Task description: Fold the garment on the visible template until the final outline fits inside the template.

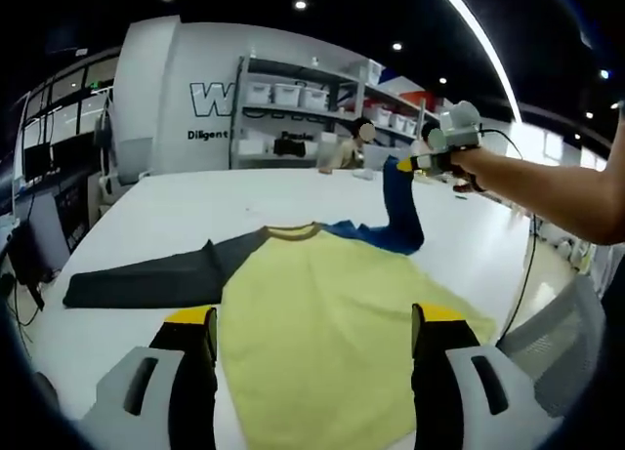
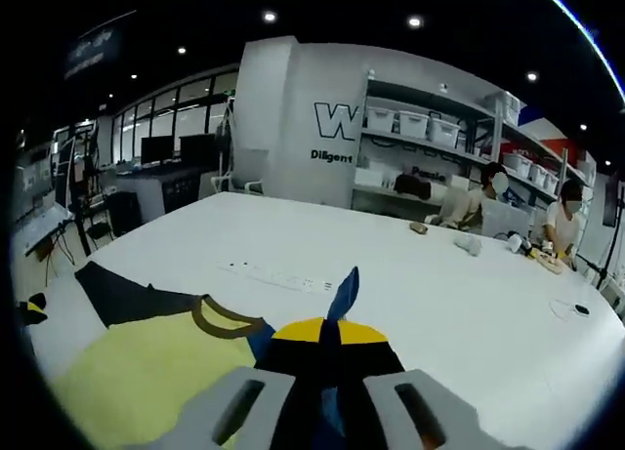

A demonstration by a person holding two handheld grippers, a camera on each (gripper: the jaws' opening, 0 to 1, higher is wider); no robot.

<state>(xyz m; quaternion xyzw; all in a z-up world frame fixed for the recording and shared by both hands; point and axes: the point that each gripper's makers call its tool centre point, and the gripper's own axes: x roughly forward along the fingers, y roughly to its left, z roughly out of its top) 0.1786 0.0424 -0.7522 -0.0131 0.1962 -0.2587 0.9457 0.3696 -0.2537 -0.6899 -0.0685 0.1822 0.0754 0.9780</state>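
A shirt with a pale yellow body lies flat on the white table. Its dark grey sleeve stretches out to the left. The blue sleeve is lifted off the table, and my right gripper, held in a person's hand, is shut on its end. In the right gripper view the blue sleeve pokes up between the shut jaws of my right gripper, with the yellow body and brown collar below left. My left gripper hovers open over the shirt's body.
A white power strip lies on the table beyond the shirt. Two people sit at the far edge with small items. A grey chair stands at the table's right edge. Shelves with bins line the back wall.
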